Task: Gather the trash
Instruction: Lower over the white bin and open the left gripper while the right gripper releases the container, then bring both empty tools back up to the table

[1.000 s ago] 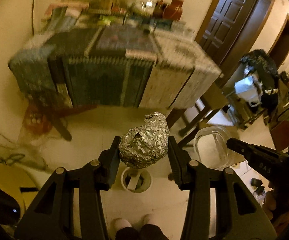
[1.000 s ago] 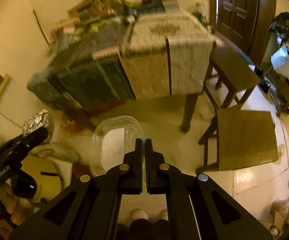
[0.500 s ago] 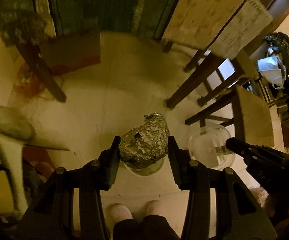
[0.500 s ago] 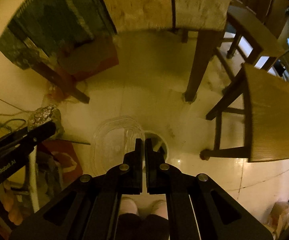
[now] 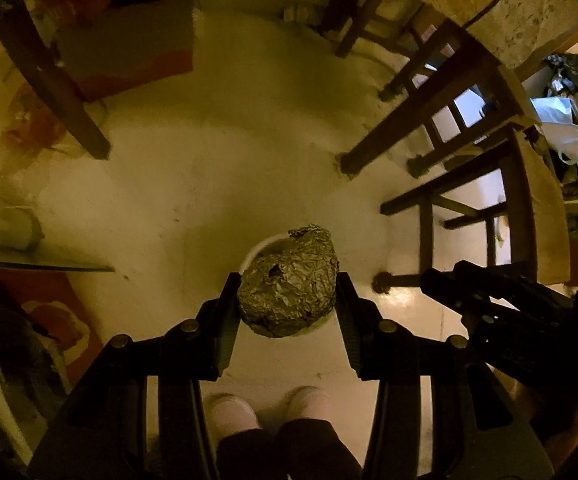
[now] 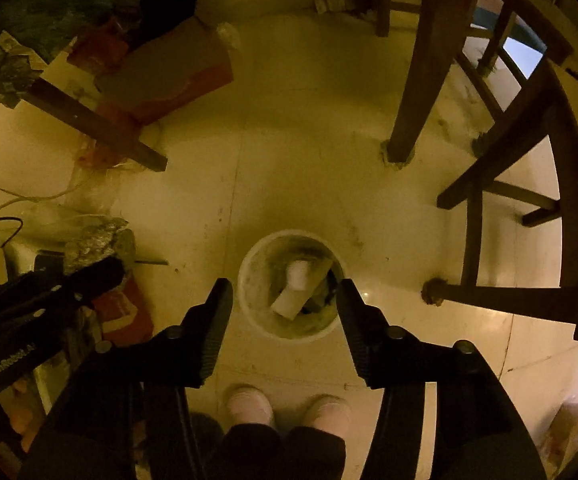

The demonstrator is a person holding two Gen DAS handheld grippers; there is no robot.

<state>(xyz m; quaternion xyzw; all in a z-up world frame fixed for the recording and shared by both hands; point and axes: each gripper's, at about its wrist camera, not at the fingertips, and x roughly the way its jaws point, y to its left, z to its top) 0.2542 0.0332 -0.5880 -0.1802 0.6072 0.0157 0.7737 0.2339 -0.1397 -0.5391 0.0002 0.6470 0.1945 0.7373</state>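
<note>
Right claw opening now, nothing between its jaws, clear plastic tub gone from in front of it. Bin directly below. Left claw clamped on foil ball, bin just beneath, probably next to drop.

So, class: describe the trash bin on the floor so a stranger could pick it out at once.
Start from the pale tiled floor between the dark wooden table leg and the person's pink slippers. The trash bin stands there: a small round white tub, open-topped, with a white roll-shaped piece among the rubbish inside.
</note>
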